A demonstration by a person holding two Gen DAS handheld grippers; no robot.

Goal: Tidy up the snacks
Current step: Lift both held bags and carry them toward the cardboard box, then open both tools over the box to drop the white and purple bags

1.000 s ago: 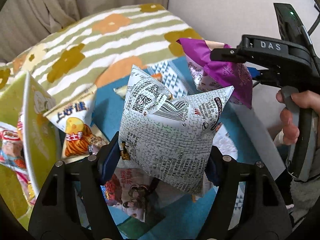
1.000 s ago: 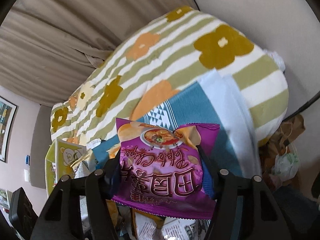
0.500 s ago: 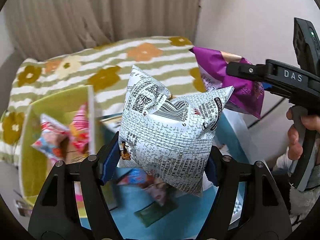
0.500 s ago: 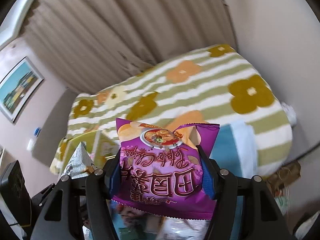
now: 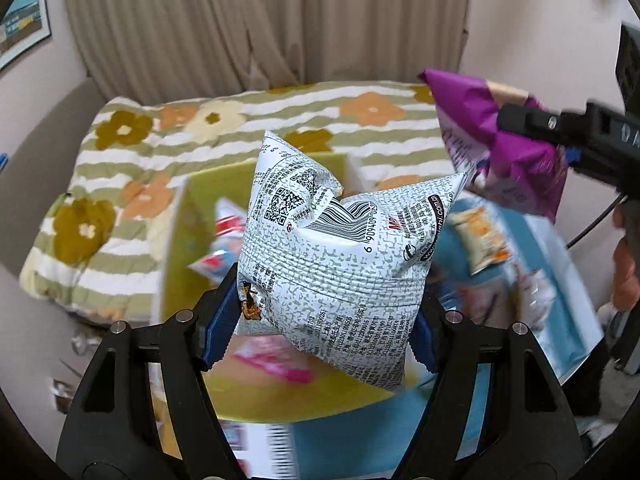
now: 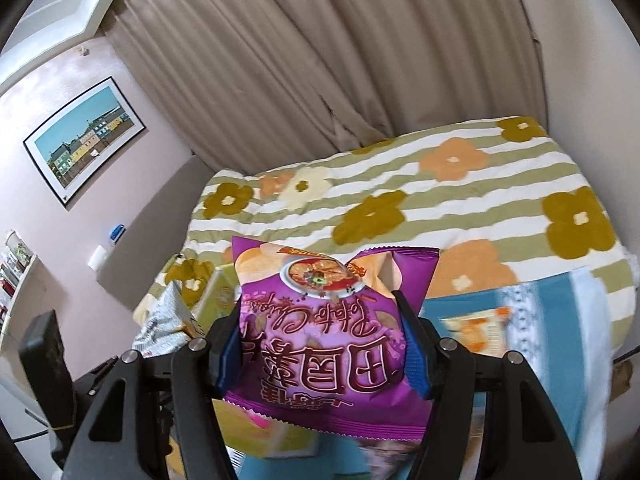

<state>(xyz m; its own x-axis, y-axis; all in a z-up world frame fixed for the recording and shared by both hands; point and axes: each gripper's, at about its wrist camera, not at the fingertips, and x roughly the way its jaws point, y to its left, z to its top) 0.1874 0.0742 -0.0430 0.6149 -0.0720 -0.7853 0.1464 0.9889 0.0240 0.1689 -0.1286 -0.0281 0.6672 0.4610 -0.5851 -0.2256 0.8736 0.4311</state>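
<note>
Left wrist view: two tools (image 5: pixel 320 322) (image 6: pixel 322 350), each clamping one snack bag (image 5: pixel 340 264) (image 6: pixel 332 344).

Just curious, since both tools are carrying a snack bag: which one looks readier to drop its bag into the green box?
Probably the left tool: its white bag hangs right over the green box. The right tool holds its purple bag off to the side, above the blue cloth.

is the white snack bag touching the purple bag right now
Cannot tell. In the left wrist view the white snack bag's corner meets the purple bag's edge, but that may only be overlap.
</note>
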